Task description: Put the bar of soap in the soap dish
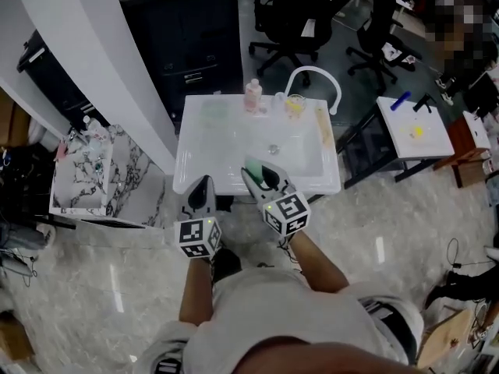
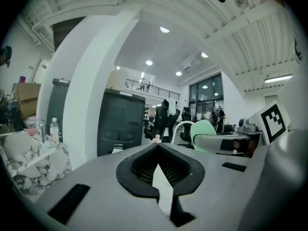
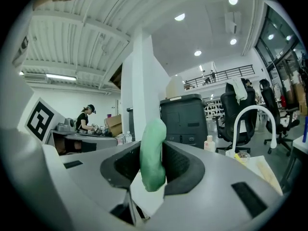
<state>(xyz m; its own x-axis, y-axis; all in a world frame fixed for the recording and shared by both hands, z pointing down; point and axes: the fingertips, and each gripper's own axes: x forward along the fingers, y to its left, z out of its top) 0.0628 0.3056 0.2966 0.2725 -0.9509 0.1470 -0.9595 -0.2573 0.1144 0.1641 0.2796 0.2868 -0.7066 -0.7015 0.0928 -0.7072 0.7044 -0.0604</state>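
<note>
A pale green bar of soap (image 3: pixel 153 153) stands on edge between the pads of my right gripper (image 3: pixel 153 146), which is shut on it. In the head view that gripper (image 1: pixel 261 174) reaches over the front rim of the white sink (image 1: pixel 226 184), the soap (image 1: pixel 270 179) showing as a dark green sliver. A faint greenish soap dish (image 1: pixel 215 112) sits on the sink's back left ledge. My left gripper (image 1: pixel 205 185) hovers at the sink's front left edge, shut, with nothing held (image 2: pixel 157 146). The soap (image 2: pixel 204 130) also shows at right in the left gripper view.
A pink bottle (image 1: pixel 253 96), a small cup (image 1: pixel 295 105) and a white arched faucet (image 1: pixel 316 76) line the sink's back. A marble-patterned stand (image 1: pixel 101 170) is at left, a white side table (image 1: pixel 413 127) at right, a black cabinet (image 1: pixel 195 29) behind.
</note>
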